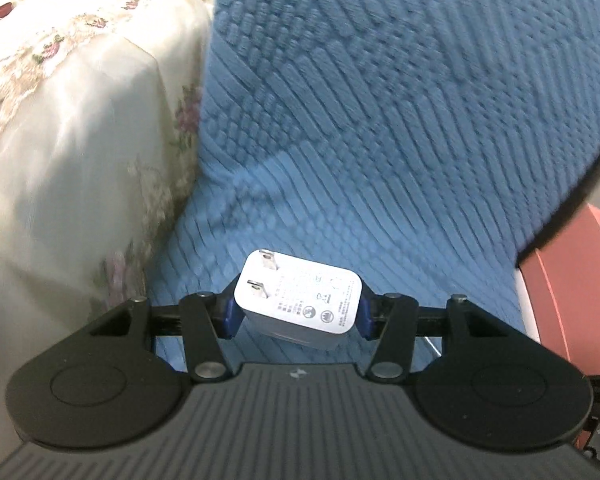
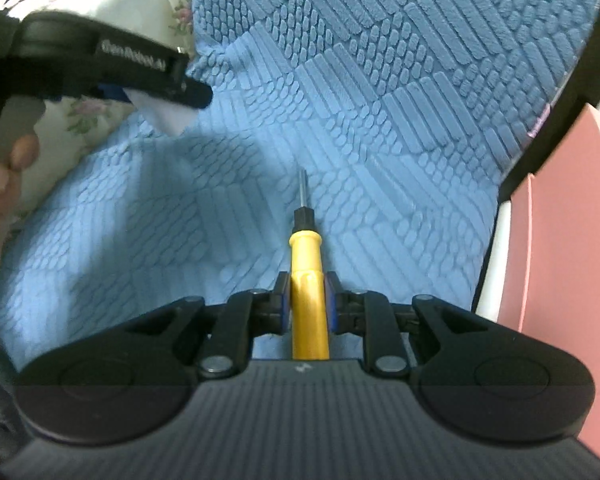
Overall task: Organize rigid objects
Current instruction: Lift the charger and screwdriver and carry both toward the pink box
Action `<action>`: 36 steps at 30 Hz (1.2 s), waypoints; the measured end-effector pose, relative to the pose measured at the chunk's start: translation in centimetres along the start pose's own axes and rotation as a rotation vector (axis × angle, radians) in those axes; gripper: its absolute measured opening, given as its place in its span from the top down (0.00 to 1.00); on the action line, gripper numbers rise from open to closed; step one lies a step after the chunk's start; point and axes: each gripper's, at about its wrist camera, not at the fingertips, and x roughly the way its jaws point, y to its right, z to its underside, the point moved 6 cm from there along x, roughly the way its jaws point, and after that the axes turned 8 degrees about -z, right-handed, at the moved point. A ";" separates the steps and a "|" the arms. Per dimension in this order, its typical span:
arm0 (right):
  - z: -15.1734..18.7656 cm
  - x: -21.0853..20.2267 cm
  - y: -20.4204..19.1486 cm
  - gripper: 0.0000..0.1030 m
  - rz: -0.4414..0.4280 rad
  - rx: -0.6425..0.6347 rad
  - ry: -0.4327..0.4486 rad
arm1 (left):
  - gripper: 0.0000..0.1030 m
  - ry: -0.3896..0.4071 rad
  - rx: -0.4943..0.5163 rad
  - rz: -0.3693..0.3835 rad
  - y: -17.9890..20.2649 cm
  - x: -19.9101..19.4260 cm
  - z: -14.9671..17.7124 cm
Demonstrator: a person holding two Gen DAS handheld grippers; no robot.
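Centrally, a white charger (image 1: 300, 300) with two metal prongs facing up sits clamped between the blue pads of the left gripper (image 1: 296, 312), held above the blue quilt (image 1: 380, 120). Nearby, the right gripper (image 2: 308, 304) is closed on the yellow handle of a screwdriver (image 2: 306, 272), whose shaft points forward over the same quilt. A floral cloth (image 1: 72, 120) lies to the left of the quilt, and a pink box (image 2: 560, 240) stands at its right edge.
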 end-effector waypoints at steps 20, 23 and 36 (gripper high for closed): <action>6.5 -4.7 -2.7 0.79 0.003 0.166 0.035 | 0.43 -0.057 -0.004 0.089 2.3 -6.1 9.6; 6.4 -4.3 -3.1 0.78 -0.016 0.162 0.024 | 0.43 -0.058 -0.018 0.088 2.1 -6.6 10.1; 5.9 -2.3 -3.5 0.75 0.016 0.148 0.033 | 0.43 -0.080 -0.057 0.071 0.9 -5.7 10.1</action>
